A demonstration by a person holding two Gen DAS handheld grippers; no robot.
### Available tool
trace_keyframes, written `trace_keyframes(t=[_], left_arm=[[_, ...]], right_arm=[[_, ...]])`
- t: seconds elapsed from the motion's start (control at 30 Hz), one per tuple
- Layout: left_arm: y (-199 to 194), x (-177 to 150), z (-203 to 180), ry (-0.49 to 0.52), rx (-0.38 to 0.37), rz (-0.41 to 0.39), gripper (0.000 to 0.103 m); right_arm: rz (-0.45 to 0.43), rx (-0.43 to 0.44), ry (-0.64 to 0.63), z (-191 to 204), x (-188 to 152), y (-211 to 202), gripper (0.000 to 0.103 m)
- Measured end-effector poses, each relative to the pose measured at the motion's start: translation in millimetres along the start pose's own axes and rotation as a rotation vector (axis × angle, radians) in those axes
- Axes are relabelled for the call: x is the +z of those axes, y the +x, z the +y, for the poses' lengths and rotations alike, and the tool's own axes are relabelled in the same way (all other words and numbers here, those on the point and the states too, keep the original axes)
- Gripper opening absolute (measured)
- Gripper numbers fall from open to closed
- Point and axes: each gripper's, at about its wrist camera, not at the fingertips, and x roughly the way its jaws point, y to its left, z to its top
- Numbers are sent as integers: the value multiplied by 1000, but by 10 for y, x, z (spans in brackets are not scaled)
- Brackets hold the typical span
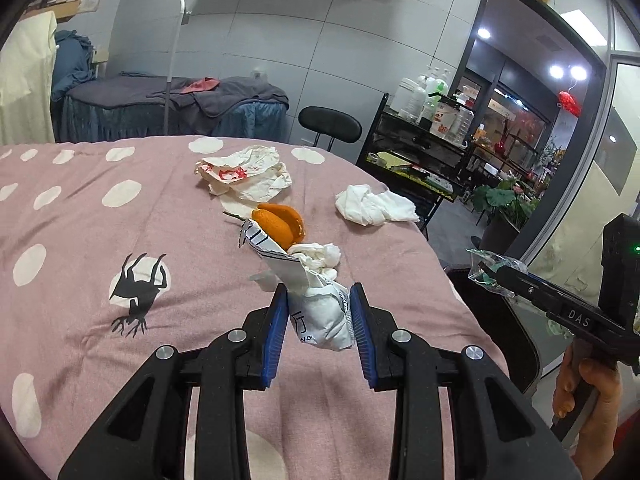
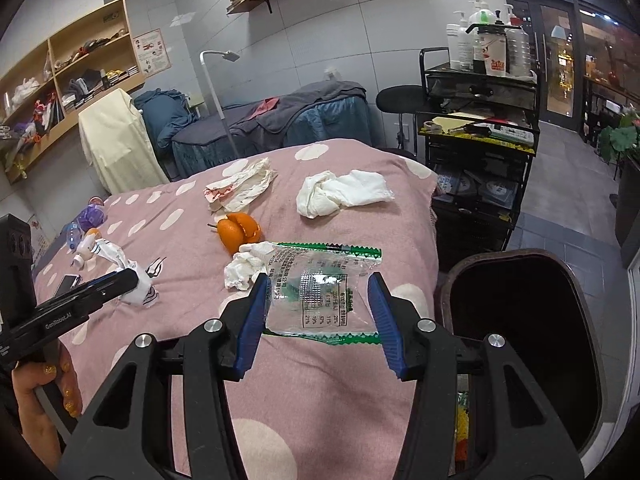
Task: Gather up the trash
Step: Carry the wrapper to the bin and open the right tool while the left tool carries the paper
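My left gripper (image 1: 320,296) is shut on a crumpled white wrapper (image 1: 324,316), held above the pink spotted bed cover (image 1: 100,240). My right gripper (image 2: 319,284) is shut on a clear plastic packet with green edges (image 2: 320,300), near the bed's right edge. In the right wrist view, the left gripper (image 2: 134,280) shows at the left with the white wrapper (image 2: 140,296). On the cover lie an orange peel (image 2: 240,232), a small tissue (image 2: 246,268), a large white tissue (image 2: 340,192) and a red-printed paper bag (image 2: 240,188). A dark open trash bin (image 2: 520,254) stands just right of the bed.
A black cart (image 2: 480,152) with bottles on top stands beyond the bin, with a black stool (image 2: 396,100) beside it. A phone (image 2: 66,282) and small bottles (image 2: 86,240) lie on the bed's left part. Another covered bed (image 2: 280,120) stands behind.
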Motion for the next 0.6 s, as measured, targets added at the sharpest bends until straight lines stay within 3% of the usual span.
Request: trace_keyframes(t=[0.6], left_arm=[[36,-284,-789,46,-147,22,31]], right_arm=[[13,-149,134,-705,-503,-453,51]])
